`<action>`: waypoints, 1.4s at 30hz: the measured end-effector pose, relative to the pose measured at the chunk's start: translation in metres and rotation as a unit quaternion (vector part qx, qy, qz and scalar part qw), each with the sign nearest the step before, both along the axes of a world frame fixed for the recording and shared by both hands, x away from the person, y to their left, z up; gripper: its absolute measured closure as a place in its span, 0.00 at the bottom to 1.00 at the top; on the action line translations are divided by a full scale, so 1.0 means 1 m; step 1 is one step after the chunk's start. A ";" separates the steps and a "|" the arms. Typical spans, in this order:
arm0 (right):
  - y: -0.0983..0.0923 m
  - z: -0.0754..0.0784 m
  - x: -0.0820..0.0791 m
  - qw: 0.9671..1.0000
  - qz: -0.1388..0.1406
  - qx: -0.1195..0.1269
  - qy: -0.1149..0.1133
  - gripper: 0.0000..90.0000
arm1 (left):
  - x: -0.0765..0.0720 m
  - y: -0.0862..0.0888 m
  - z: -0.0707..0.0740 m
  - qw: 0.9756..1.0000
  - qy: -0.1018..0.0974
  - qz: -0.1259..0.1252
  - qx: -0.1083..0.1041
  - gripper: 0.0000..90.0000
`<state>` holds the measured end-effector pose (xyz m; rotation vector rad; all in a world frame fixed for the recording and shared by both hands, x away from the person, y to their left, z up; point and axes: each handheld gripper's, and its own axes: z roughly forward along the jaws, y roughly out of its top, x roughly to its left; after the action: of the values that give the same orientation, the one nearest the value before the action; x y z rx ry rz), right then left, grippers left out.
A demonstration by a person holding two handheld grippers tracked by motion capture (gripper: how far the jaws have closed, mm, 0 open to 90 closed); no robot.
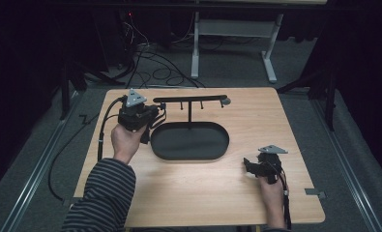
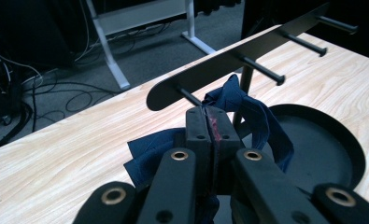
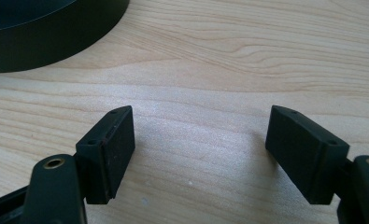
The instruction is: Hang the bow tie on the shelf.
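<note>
cloth (image 2: 247, 109) of dark blue colour was held in the left gripper (image 2: 211, 122), whose jaws were pressed fully together on a fold of it. the held fold was seen just below and beside the leftmost peg (image 2: 188, 95) of the black rack (image 1: 191, 100), and this relation was judged to decide the coming move: the peg pointed toward the gripper, so the cloth would probably have to be lifted a little and pushed along the peg's axis. the bar of the rack ran left to right across the surface (image 1: 275, 121), over the oval tray (image 1: 189, 141). the left gripper was clearly the nearer one; the right gripper (image 1: 256, 166) was kept well apart, low over bare wood, with its jaws wide open and nothing between them.

in the left gripper view the cloth and the peg were shown closely, while in the high view the cloth could hardly be made out behind the gripper. whether the cloth touched the peg could not be told.
</note>
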<state>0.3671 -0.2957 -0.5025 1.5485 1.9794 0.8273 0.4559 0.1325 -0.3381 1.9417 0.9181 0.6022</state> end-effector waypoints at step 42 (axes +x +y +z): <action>0.000 0.000 0.000 1.000 0.000 0.000 0.000 0.28 | 0.013 -0.013 -0.006 1.000 -0.013 0.019 0.009 0.97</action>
<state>0.3671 -0.2958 -0.5025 1.5486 1.9796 0.8268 0.4693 0.1190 -0.3439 1.9319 0.9394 0.6578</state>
